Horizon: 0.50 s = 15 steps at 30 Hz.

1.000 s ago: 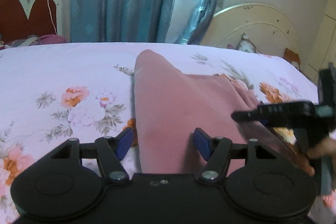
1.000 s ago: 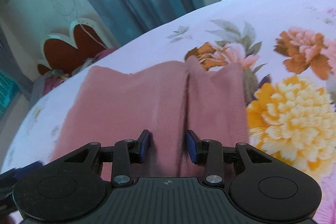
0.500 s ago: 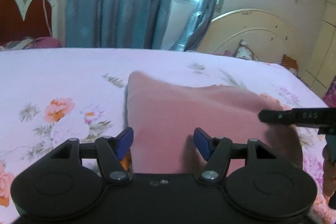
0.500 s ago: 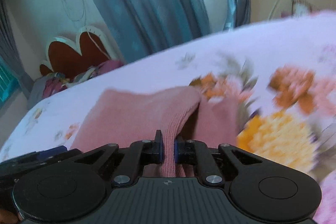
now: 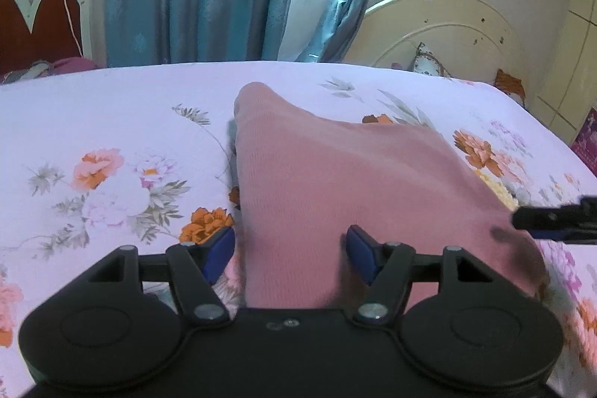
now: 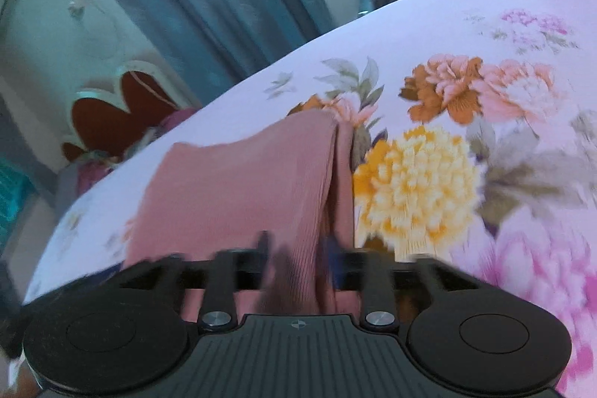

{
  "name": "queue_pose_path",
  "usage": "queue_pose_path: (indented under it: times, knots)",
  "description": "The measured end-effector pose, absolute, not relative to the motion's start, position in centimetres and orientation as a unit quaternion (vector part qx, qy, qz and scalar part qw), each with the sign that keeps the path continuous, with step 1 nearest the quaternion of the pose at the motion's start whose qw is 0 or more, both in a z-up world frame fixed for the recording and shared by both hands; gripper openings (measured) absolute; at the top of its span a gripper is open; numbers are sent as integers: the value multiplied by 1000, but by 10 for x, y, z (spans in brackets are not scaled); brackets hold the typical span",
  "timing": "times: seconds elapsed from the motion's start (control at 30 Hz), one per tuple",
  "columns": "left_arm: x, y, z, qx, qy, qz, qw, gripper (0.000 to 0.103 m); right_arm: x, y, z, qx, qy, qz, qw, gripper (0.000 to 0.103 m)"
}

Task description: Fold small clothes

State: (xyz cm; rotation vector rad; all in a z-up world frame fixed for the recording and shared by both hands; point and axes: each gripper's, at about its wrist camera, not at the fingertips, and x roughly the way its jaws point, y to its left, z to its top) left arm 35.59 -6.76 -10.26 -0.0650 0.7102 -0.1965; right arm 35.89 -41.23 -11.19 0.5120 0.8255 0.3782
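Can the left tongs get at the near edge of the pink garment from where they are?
Probably yes. The left tongs are open with the pink garment lying between the pads, and nothing sits in front of them on the floral bedsheet.

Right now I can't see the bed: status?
Left gripper open, fingers straddling pink garment. Right gripper blurred, open. Floral bedsheet underneath.
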Motion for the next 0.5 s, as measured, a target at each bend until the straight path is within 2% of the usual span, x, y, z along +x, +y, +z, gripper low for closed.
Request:
queue_pose_path:
  times: [0.23,0.27,0.37,0.5]
  knots:
    - [340,-66,-103,-21,353,-103,930,68,318,-405,-116,206,409,229,859,49]
    - [338,-67,-103,-17,353,-104,930,68,315,-404,-118,200,408,235,859,46]
    - [334,-68,-104,-12,353,-105,929,68,310,-401,-118,184,410,257,856,21]
    - [332,-69,-106,-15,356,-102,929,68,308,-400,-117,168,401,254,864,18]
